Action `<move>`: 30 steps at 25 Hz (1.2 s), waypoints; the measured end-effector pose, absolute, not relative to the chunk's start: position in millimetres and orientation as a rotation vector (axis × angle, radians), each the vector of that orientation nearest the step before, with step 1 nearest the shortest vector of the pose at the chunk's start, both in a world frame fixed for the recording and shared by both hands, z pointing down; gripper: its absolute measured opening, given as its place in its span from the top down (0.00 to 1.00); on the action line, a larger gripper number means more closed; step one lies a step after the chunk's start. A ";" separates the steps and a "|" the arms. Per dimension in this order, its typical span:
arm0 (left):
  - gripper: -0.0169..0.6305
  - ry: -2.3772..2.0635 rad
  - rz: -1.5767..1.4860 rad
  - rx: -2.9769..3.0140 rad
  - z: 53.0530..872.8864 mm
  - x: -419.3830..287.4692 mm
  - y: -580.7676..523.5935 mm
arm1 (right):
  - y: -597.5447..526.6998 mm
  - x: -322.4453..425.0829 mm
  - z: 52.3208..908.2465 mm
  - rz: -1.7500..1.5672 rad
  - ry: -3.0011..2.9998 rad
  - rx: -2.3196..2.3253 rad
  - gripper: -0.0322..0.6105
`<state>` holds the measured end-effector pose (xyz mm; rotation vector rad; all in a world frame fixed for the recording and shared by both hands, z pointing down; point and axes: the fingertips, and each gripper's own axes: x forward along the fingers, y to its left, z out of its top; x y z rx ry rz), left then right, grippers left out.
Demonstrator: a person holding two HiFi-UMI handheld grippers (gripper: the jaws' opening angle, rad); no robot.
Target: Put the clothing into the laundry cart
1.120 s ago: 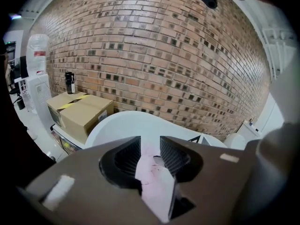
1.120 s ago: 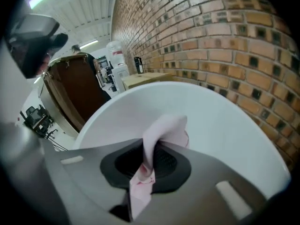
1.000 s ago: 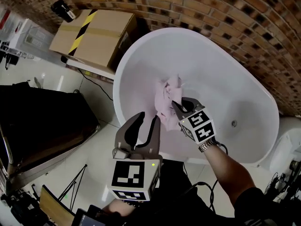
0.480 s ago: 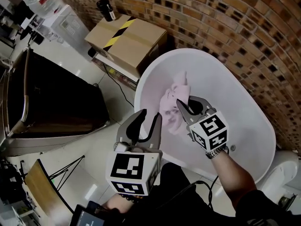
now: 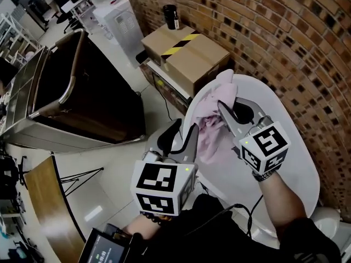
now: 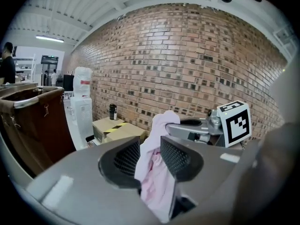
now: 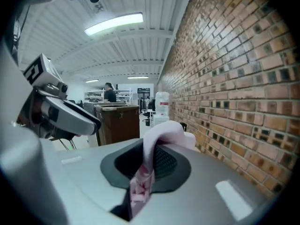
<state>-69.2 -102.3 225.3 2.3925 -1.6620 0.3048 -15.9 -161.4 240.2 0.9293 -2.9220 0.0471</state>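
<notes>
A pink piece of clothing [image 5: 209, 138] hangs from my right gripper [image 5: 231, 106], which is shut on its upper fold above the near end of the white tub [image 5: 288, 171]. In the right gripper view the clothing [image 7: 164, 130] is pinched between the jaws of the right gripper [image 7: 147, 161]. My left gripper [image 5: 181, 133] stands open just left of the cloth. In the left gripper view the clothing [image 6: 152, 182] shows in the gap of the left gripper [image 6: 149, 147], whose pads do not press on it. The dark brown laundry cart [image 5: 109, 108] stands to the left.
A cardboard box with black-and-yellow tape [image 5: 186, 53] sits between the cart and the tub, with a black bottle [image 5: 171, 16] on it. A water dispenser [image 5: 118, 15] stands behind. A brick wall [image 5: 285, 48] runs along the right. A wooden board [image 5: 44, 201] lies on the floor at lower left.
The right gripper has lifted the pink clothing out of the tub and carried it left. The left gripper moved along beside it. The laundry cart has come further into view.
</notes>
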 end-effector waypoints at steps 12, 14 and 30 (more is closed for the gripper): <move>0.79 -1.832 0.244 2.255 165.1 -160.2 -44.5 | -109.3 -126.0 92.8 -0.195 -3.071 0.677 0.89; 0.79 -1.865 0.230 2.239 160.4 -174.9 -37.4 | -103.5 -145.5 72.2 -0.247 -3.092 0.630 0.89; 0.78 -2.044 0.164 2.094 125.9 -298.8 -14.9 | -89.2 -291.5 -65.9 -0.420 -3.194 0.375 0.89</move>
